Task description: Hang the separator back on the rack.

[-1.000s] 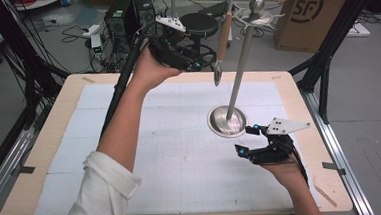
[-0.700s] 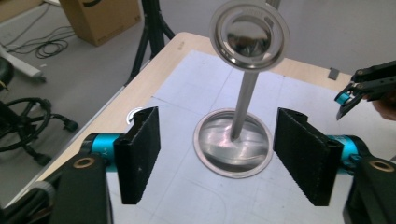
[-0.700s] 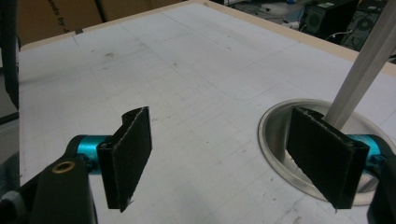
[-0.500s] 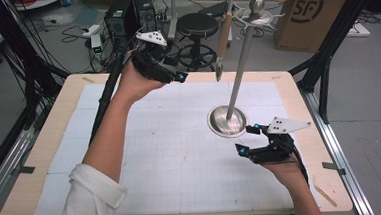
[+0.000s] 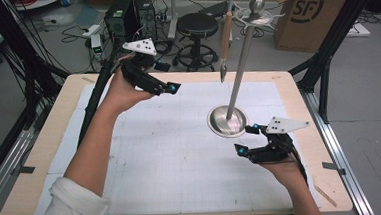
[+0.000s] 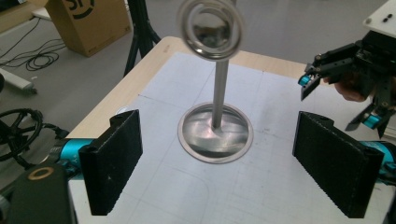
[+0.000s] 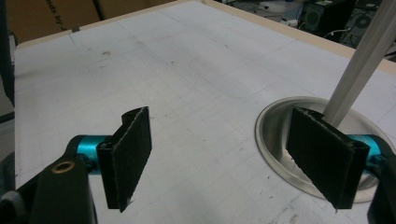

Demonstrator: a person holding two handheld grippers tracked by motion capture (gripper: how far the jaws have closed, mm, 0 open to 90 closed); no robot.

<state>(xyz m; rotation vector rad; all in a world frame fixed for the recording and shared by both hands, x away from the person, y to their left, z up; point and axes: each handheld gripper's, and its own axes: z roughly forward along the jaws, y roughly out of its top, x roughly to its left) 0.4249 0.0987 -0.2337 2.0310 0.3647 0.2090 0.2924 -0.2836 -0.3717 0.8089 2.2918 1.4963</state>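
The metal stand [image 5: 237,79] sits right of centre on the table [image 5: 181,153]; its wide disc base looks heavy and stable, its pole stiff and slick. From its top hooks hangs a wooden-handled utensil [image 5: 224,40], light and free-swinging; grasp the handle. The left gripper [image 5: 170,88] has just been opening, empty; the right gripper [image 5: 246,139] stands wide, empty.

Steel stand [image 5: 228,120] upright on the table, utensil [image 5: 224,40] (wooden-handled) hanging.
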